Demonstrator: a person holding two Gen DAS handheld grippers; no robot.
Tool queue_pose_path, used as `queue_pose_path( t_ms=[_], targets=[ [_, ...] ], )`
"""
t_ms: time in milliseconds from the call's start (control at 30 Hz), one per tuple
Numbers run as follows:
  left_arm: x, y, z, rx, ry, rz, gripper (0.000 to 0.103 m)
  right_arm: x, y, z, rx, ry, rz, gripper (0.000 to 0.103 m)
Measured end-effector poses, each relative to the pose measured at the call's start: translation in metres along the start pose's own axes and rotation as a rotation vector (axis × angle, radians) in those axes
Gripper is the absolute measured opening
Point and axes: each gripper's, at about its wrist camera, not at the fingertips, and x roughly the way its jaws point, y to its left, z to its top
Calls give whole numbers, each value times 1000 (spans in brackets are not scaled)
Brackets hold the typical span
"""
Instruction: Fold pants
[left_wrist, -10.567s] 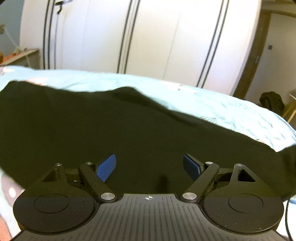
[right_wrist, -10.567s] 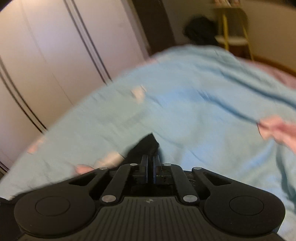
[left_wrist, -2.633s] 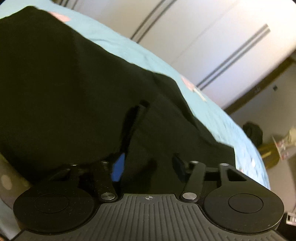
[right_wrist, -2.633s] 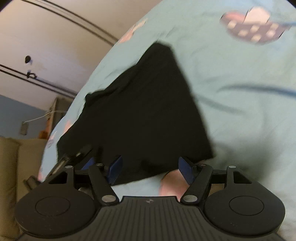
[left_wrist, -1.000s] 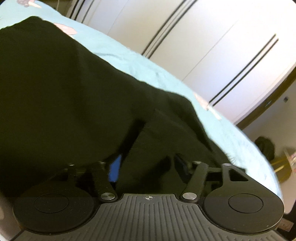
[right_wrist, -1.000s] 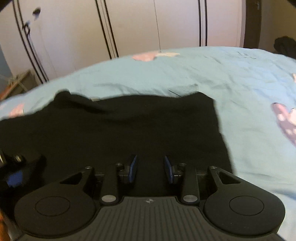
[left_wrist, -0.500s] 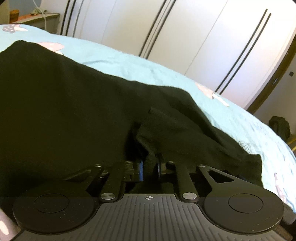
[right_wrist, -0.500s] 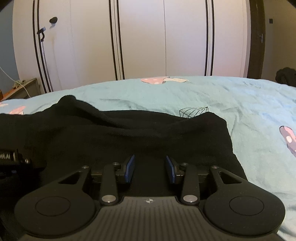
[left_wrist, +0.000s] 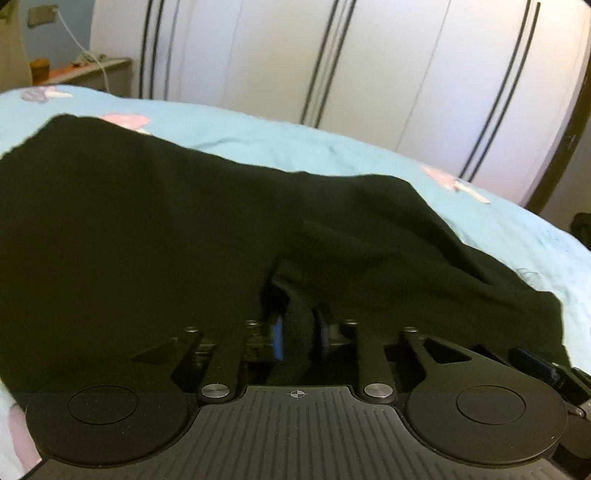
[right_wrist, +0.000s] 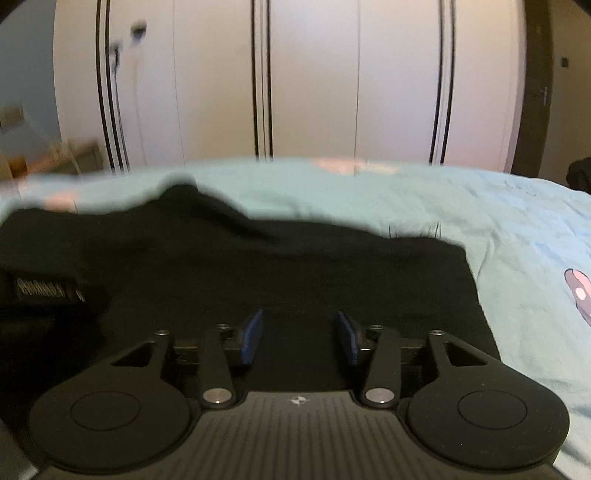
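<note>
Pinching a fold of black pants (left_wrist: 155, 236), left gripper (left_wrist: 297, 336); right gripper (right_wrist: 299, 338) jaws parted above them.

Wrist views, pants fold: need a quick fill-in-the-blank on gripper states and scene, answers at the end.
1. The left gripper is shut on a fold of the ____ pants.
2. The right gripper has its jaws ____.
3. The pants lie on a light ____ bedsheet.

Answers: black; open; blue

Parted right gripper (right_wrist: 299, 338) over black pants (right_wrist: 295, 266)
</note>
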Motion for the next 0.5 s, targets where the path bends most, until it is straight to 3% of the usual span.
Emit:
queue_pose_path(
  t_ms=[67, 133, 200, 333, 433, 500],
  targets=[
    [-9, 7, 8, -52, -11, 5, 44, 2, -3, -1, 15, -7, 2, 54],
    [-22, 28, 21, -166, -26, 2, 58, 4, -8, -3, 46, -12, 10, 58],
    [-44, 60, 36, -293, -61, 12, 62, 6, -10, -5, 63, -18, 16, 62],
    [-77, 136, 61, -442, -115, 98, 69, 8, -9, -7, 65, -30, 16, 65],
    [-92, 190, 59, -552, -117, 170, 72, 7, -11, -6, 68, -30, 17, 65],
    [-91, 220, 51, -634, -95, 173, 71, 7, -11, -6, 68, -29, 15, 66]
  ],
)
